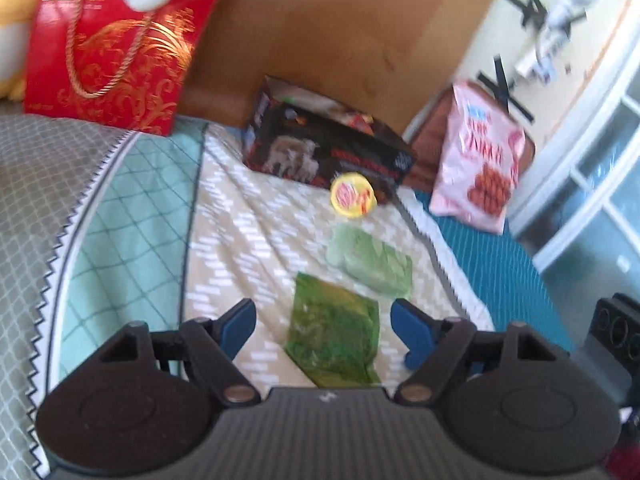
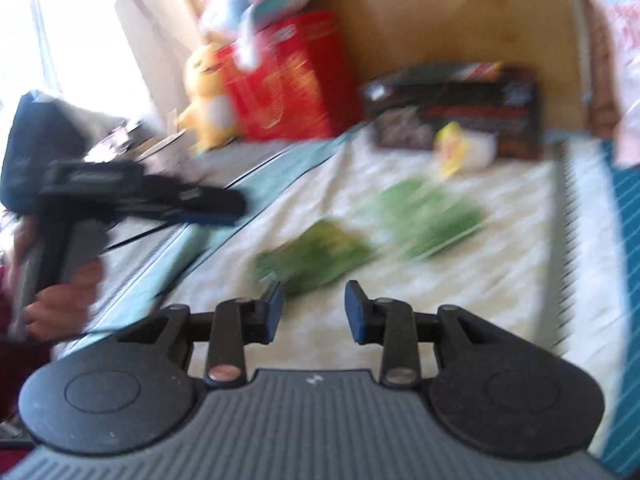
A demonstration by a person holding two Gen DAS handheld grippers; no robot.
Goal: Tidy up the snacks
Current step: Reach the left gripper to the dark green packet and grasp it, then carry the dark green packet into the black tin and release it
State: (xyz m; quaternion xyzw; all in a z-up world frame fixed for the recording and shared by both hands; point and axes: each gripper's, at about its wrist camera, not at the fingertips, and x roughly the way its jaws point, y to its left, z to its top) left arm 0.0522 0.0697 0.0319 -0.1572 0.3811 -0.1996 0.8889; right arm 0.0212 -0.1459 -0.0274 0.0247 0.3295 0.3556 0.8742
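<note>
On a patterned bed cover lie a dark green snack packet [image 1: 334, 338], a pale green packet [image 1: 370, 266] and a small yellow-lidded cup [image 1: 353, 195], in front of an open black snack box [image 1: 320, 146]. My left gripper [image 1: 323, 330] is open, its blue pads either side of the dark green packet, above it. My right gripper [image 2: 313, 312] is open and empty, just short of the dark green packet [image 2: 316, 256]. The right wrist view is blurred; it shows the pale green packet [image 2: 430, 220], the cup [image 2: 452, 150], the box [image 2: 456, 112] and the left gripper [image 2: 236, 210] at the left.
A red gift bag [image 1: 112, 52] and a yellow plush toy [image 2: 208, 92] stand at the back left against a wooden headboard [image 1: 340, 32]. A pink snack bag [image 1: 478, 160] leans at the right. The bed's right edge drops to a teal sheet [image 1: 496, 276].
</note>
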